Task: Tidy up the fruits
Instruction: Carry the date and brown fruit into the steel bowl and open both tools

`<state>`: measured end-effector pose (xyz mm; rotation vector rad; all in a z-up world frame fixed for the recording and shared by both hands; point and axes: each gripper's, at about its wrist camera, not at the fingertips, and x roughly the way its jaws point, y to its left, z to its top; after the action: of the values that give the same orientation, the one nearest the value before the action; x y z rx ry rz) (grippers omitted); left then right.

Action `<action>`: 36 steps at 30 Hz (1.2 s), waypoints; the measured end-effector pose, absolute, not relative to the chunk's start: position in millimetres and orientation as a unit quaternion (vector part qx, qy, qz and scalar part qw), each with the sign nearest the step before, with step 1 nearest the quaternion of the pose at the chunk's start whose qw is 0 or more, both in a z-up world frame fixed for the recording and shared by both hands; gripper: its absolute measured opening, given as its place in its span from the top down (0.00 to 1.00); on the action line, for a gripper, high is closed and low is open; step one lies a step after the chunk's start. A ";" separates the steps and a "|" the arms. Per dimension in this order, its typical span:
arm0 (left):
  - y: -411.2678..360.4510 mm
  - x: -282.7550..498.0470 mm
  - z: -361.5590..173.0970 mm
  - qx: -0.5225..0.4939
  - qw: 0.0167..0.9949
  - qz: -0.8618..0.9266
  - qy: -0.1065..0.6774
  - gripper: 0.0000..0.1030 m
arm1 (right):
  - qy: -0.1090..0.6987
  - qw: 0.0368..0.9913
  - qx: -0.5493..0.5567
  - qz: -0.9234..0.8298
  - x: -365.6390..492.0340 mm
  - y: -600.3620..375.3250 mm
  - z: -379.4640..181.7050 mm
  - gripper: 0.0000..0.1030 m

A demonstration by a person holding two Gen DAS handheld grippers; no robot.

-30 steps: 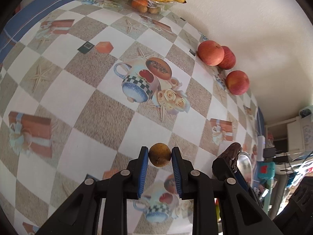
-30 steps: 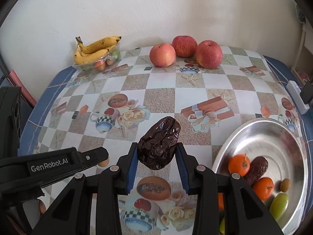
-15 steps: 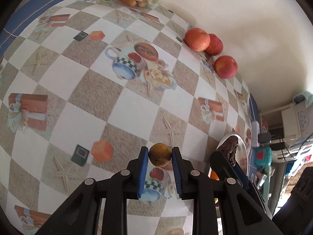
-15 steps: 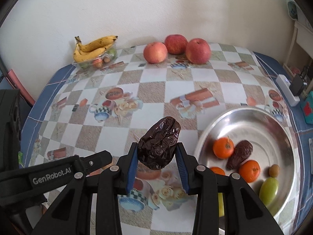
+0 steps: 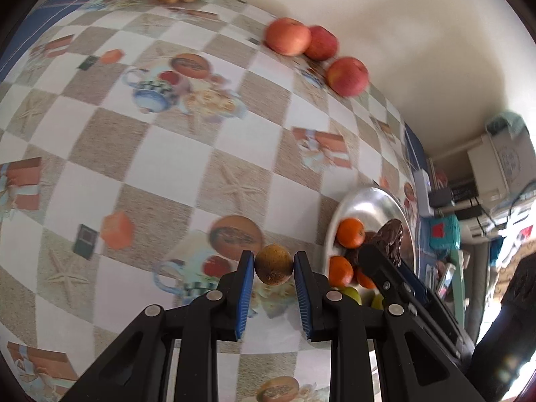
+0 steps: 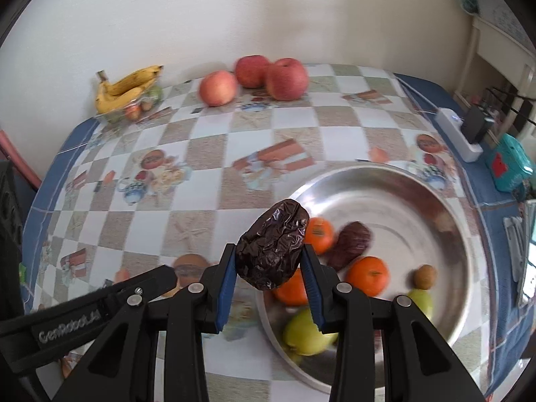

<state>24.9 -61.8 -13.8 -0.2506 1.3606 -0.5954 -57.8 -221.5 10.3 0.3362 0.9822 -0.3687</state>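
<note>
My left gripper (image 5: pixel 274 264) is shut on a small round brown fruit (image 5: pixel 273 264), held above the patterned tablecloth just left of the steel bowl (image 5: pixel 363 202). My right gripper (image 6: pixel 268 261) is shut on a dark wrinkled date (image 6: pixel 273 249), held over the near left rim of the steel bowl (image 6: pixel 385 181). The bowl holds oranges (image 6: pixel 367 275), another date (image 6: pixel 350 244), a small brown fruit (image 6: pixel 424 277) and green fruits (image 6: pixel 306 331). In the left wrist view the right gripper (image 5: pixel 382 256) with its date (image 5: pixel 392 241) hangs over the bowl.
Three red apples (image 6: pixel 254 78) sit by the far wall. A clear tub with bananas (image 6: pixel 129 87) on top stands at the far left corner. A white power strip (image 6: pixel 460 132) lies at the table's right edge. The left gripper's finger (image 6: pixel 100 311) shows low on the left.
Both grippers have carried their fruits to the right, toward the bowl. The date is now over the bowl's near rim; the brown fruit is close beside the bowl.
</note>
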 end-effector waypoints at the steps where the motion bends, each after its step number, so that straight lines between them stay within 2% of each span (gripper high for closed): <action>1: -69.3 20.5 -12.6 -0.104 0.728 -0.281 0.616 0.75 | 0.467 0.849 0.166 -0.183 -61.4 -227.8 9.7 0.62; 11: -132.1 -24.5 -11.6 -0.001 0.721 -0.364 0.590 0.75 | 0.483 0.800 0.250 -0.255 -98.2 -285.5 -6.7 0.61; 36: -114.9 -1.6 -23.0 -0.031 0.725 -0.324 0.607 0.72 | 0.471 0.808 0.264 -0.237 -91.6 -283.5 -5.7 0.61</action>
<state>-1.6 -114.9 -23.0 -0.0691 1.3396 -0.7145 -91.6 -283.5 -5.7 0.5640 1.0069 -0.5067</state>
